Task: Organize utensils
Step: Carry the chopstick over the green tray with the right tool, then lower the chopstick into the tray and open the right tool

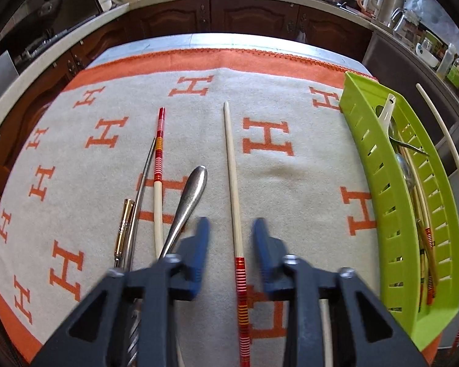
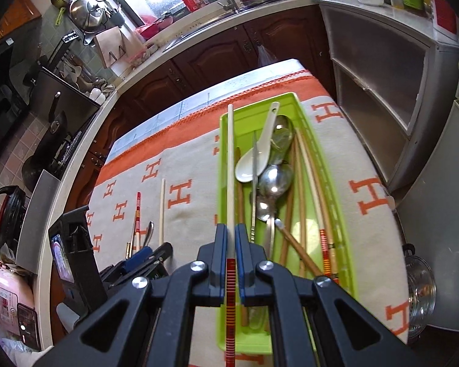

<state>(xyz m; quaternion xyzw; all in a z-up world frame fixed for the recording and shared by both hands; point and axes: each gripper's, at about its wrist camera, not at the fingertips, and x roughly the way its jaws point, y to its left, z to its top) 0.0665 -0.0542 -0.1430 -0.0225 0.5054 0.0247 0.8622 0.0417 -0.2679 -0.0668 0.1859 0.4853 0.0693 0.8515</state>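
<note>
My left gripper is open, its blue fingers either side of a cream chopstick with a red-striped end lying on the cloth. Left of it lie a metal spoon, a second striped chopstick, a thin metal chopstick and a gold-ended piece. My right gripper is shut on a striped chopstick and holds it over the left side of the green tray. The tray holds a white spoon, metal spoons and several chopsticks. The tray also shows in the left wrist view.
The table carries a beige cloth with orange H marks and an orange border. Dark wood cabinets and a counter stand behind it. My left gripper shows in the right wrist view. A steel pot lid lies beyond the table's right edge.
</note>
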